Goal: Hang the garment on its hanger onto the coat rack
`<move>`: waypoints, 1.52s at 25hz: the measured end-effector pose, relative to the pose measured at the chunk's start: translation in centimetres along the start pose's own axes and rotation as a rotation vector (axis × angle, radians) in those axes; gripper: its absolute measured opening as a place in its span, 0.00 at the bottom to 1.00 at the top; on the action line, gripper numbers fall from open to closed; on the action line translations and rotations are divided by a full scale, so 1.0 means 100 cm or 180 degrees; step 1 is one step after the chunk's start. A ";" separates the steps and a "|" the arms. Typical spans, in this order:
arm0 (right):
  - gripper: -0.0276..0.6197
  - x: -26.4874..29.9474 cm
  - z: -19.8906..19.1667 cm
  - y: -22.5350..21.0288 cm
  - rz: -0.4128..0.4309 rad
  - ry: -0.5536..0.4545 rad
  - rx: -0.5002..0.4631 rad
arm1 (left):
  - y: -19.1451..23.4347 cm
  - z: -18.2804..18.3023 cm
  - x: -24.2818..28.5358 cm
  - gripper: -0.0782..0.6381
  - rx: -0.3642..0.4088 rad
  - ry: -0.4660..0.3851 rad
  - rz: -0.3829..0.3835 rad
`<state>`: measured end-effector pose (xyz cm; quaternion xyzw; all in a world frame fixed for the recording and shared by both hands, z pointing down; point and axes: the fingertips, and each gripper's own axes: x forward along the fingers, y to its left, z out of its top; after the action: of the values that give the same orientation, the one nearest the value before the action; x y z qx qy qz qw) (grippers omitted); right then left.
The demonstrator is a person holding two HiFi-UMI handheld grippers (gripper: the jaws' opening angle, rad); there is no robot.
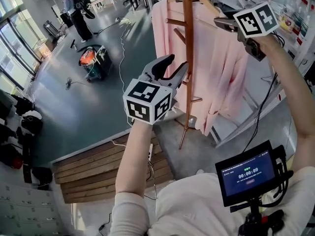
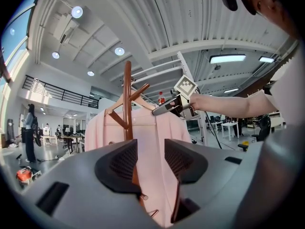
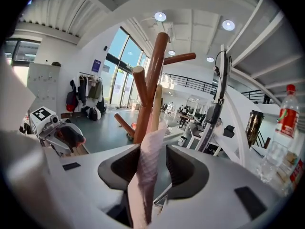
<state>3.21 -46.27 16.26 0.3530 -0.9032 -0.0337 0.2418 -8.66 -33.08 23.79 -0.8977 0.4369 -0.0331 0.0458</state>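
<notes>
Right hand-held gripper (image 1: 219, 23) is raised at the far right of the scene, level with the shoulder of the pink garment (image 1: 216, 68). Its own view shows the jaws wide apart. A fold of the pink cloth runs up between them and lies against one jaw, with a clear gap to the other, so nothing is clamped. The left hand-held gripper (image 1: 173, 69) hovers nearer and lower, just on the near side of the wooden coat rack (image 1: 187, 33). Its jaws are also wide and hold nothing, and only the pole and the garment show beyond them. The garment is draped from its hanger (image 2: 145, 103) high against the rack's pole and falls down the far right side of it, well clear of the floor. No view shows plainly whether the hanger's hook sits fully over a peg. By the look of it the hanging itself is done and the step in hand is letting go. The next move calls for drawing the right hand-held gripper straight back along its jaws so the loose fold slips out without tugging the hanger sideways. The left one should stay near enough to steady the garment if it swings.
</notes>
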 end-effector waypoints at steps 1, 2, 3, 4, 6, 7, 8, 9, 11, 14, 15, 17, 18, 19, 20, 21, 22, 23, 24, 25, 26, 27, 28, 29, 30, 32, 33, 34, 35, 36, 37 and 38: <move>0.27 -0.003 -0.001 -0.001 -0.0001 -0.0024 0.0020 | 0.000 -0.002 0.001 0.34 -0.0007 -0.0003 -0.0008; 0.27 -0.006 -0.003 -0.002 -0.0004 -0.0047 0.0041 | 0.000 -0.003 0.002 0.34 -0.0012 -0.0003 -0.0018; 0.27 -0.010 -0.004 -0.003 -0.0011 -0.0072 0.0063 | -0.001 -0.005 0.003 0.34 -0.0013 0.0002 -0.0031; 0.27 -0.013 -0.007 -0.004 -0.0020 -0.0096 0.0084 | -0.002 -0.008 0.005 0.34 -0.0011 0.0011 -0.0046; 0.27 -0.021 -0.012 -0.006 -0.0037 -0.0137 0.0112 | -0.005 -0.014 0.008 0.34 -0.0008 0.0035 -0.0081; 0.27 -0.024 -0.016 -0.007 -0.0040 -0.0157 0.0119 | -0.007 -0.017 0.010 0.34 -0.0009 0.0044 -0.0096; 0.27 -0.027 -0.019 -0.007 -0.0035 -0.0183 0.0128 | -0.009 -0.019 0.012 0.34 -0.0012 0.0050 -0.0110; 0.27 -0.030 -0.020 -0.007 -0.0020 -0.0216 0.0145 | -0.010 -0.021 0.013 0.34 -0.0017 0.0054 -0.0124; 0.27 -0.036 -0.021 -0.006 0.0022 -0.0289 0.0206 | -0.011 -0.023 0.014 0.34 -0.0030 0.0057 -0.0154; 0.27 -0.053 -0.024 -0.004 0.0005 -0.0375 0.0279 | -0.016 -0.022 0.014 0.34 -0.0048 0.0060 -0.0211; 0.27 -0.059 -0.028 -0.004 -0.0024 -0.0409 0.0297 | -0.019 -0.023 0.015 0.34 -0.0051 0.0059 -0.0232; 0.27 -0.069 -0.039 -0.005 -0.0069 -0.0490 0.0359 | -0.023 -0.029 0.018 0.34 -0.0053 0.0061 -0.0269; 0.27 -0.072 -0.045 -0.006 -0.0081 -0.0534 0.0400 | -0.024 -0.033 0.021 0.34 -0.0052 0.0065 -0.0286; 0.27 -0.076 -0.050 -0.007 -0.0092 -0.0578 0.0437 | -0.026 -0.036 0.023 0.34 -0.0053 0.0067 -0.0305; 0.27 -0.081 -0.053 -0.005 -0.0105 -0.0619 0.0469 | -0.027 -0.036 0.024 0.34 -0.0057 0.0066 -0.0327; 0.27 -0.088 -0.056 -0.002 -0.0118 -0.0660 0.0501 | -0.031 -0.034 0.024 0.34 -0.0062 0.0059 -0.0354; 0.27 -0.098 -0.058 0.002 -0.0128 -0.0702 0.0538 | -0.036 -0.030 0.022 0.34 -0.0066 0.0048 -0.0384; 0.27 -0.109 -0.061 0.008 -0.0136 -0.0748 0.0580 | -0.042 -0.026 0.020 0.34 -0.0069 0.0037 -0.0415; 0.27 -0.120 -0.064 0.014 -0.0142 -0.0796 0.0621 | -0.048 -0.022 0.018 0.34 -0.0070 0.0026 -0.0445; 0.27 -0.130 -0.068 0.019 -0.0148 -0.0844 0.0659 | -0.055 -0.018 0.016 0.34 -0.0072 0.0016 -0.0471; 0.27 -0.140 -0.073 0.023 -0.0153 -0.0888 0.0693 | -0.062 -0.015 0.016 0.34 -0.0074 0.0006 -0.0495; 0.27 -0.146 -0.079 0.027 -0.0155 -0.0928 0.0726 | -0.067 -0.014 0.016 0.34 -0.0077 -0.0004 -0.0519; 0.27 -0.150 -0.087 0.032 -0.0153 -0.0966 0.0763 | -0.070 -0.016 0.017 0.34 -0.0081 -0.0014 -0.0544; 0.27 -0.151 -0.096 0.036 -0.0147 -0.1002 0.0801 | -0.072 -0.020 0.019 0.34 -0.0088 -0.0024 -0.0571; 0.27 -0.150 -0.107 0.041 -0.0141 -0.1036 0.0839 | -0.072 -0.027 0.022 0.34 -0.0098 -0.0033 -0.0599; 0.27 -0.148 -0.127 0.049 -0.0141 -0.1085 0.0910 | -0.073 -0.039 0.027 0.34 -0.0121 -0.0055 -0.0644; 0.27 -0.150 -0.135 0.054 -0.0150 -0.1108 0.0941 | -0.076 -0.041 0.028 0.34 -0.0129 -0.0066 -0.0662; 0.27 -0.155 -0.140 0.060 -0.0158 -0.1133 0.0966 | -0.080 -0.042 0.026 0.34 -0.0135 -0.0078 -0.0679; 0.27 -0.161 -0.144 0.066 -0.0165 -0.1160 0.0988 | -0.085 -0.041 0.024 0.34 -0.0146 -0.0091 -0.0698; 0.27 -0.168 -0.148 0.073 -0.0174 -0.1186 0.1011 | -0.090 -0.040 0.021 0.34 -0.0167 -0.0105 -0.0725; 0.27 -0.172 -0.153 0.080 -0.0189 -0.1212 0.1033 | -0.095 -0.039 0.018 0.34 -0.0194 -0.0118 -0.0761; 0.27 -0.175 -0.158 0.085 -0.0207 -0.1237 0.1048 | -0.099 -0.040 0.017 0.34 -0.0220 -0.0129 -0.0798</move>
<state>16.29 -26.68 24.94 0.4033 -0.9142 0.0389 0.0017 -0.26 -28.51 28.93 -0.9468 0.3211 -0.0053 0.0191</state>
